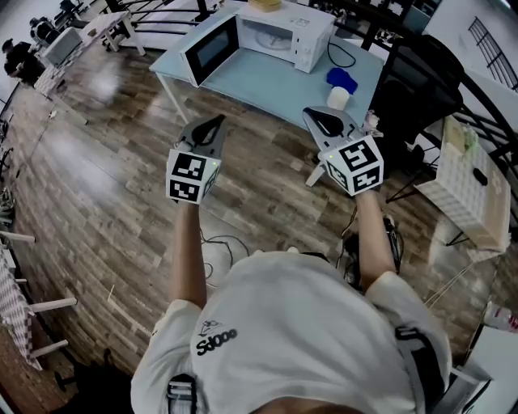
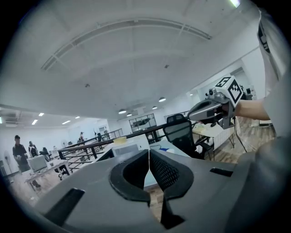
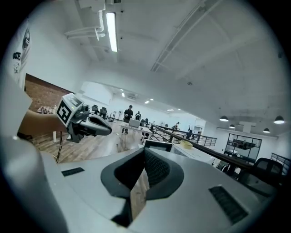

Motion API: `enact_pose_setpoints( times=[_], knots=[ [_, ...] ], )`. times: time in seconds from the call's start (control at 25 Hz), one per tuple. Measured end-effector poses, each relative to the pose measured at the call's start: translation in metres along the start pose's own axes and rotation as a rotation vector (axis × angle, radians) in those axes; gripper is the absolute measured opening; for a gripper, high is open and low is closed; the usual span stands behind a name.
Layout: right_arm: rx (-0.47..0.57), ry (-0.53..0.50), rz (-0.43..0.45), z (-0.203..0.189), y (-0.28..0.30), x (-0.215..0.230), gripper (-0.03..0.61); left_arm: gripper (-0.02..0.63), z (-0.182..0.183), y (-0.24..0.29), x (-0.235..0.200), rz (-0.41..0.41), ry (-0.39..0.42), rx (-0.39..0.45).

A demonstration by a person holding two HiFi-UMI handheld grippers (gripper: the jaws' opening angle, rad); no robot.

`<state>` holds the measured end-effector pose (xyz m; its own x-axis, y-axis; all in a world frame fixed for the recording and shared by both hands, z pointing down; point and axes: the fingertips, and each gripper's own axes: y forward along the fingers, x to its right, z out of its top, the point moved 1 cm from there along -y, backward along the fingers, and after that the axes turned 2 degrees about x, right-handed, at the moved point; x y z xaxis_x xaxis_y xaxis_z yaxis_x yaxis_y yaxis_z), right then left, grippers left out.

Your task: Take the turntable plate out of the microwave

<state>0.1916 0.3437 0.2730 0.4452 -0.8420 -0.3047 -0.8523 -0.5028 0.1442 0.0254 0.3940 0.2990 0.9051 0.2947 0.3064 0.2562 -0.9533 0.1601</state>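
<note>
both grippers were held up side by side in front of the person, well short of the table, over the wood floor (image 1: 105,178). left gripper (image 1: 214,123) (image 2: 149,154) had its jaws pressed together with nothing between them; its own view showed the two pads meeting in a thin line. right gripper (image 1: 318,117) (image 3: 144,154) was the same, pads together at the tips and empty, floor visible through the slit lower down. each gripper showed in the other's view, left gripper (image 3: 107,130) and right gripper (image 2: 193,114), both apart from each other and touching nothing.

the microwave (image 1: 283,32) sat at the far end of the light blue table (image 1: 275,85), its door (image 1: 212,47) swung wide open to the left. the cavity faced the person and looked pale inside; the turntable plate could not be picked out in there, too small to tell. neither gripper was near the microwave.

a yellowish thing (image 1: 267,4) lay on top of the microwave. on the table to its right were a black cable (image 1: 346,55), a blue object (image 1: 341,78) and a white cup-like thing (image 1: 337,98) just beside it. a black office chair (image 1: 417,77) stood right of the table.
</note>
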Motion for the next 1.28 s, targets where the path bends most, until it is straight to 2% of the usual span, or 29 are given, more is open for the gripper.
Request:
enact_pose_setpoints(
  times=[0.28,0.56,0.76,1.04,1.28],
  knots=[
    [0.005,0.056,-0.066,-0.002,0.006,-0.019,0.006,0.020,-0.029,-0.021,-0.014,-0.023,-0.014,-0.022],
    [-0.043,0.028,-0.134,-0.008,0.032,-0.020,0.006,0.020,-0.042,-0.021,-0.034,-0.027,-0.024,-0.025],
    [-0.036,0.037,-0.140,-0.012,0.051,-0.013,0.006,0.020,-0.048,-0.008,-0.046,-0.036,-0.028,-0.028],
    [-0.023,0.059,-0.142,-0.019,0.088,0.029,0.006,0.020,-0.051,0.036,-0.072,-0.028,-0.031,-0.035],
    [-0.006,0.077,-0.143,-0.037,0.139,0.099,0.006,0.020,-0.056,0.116,-0.101,-0.024,-0.080,-0.057]
  ],
)
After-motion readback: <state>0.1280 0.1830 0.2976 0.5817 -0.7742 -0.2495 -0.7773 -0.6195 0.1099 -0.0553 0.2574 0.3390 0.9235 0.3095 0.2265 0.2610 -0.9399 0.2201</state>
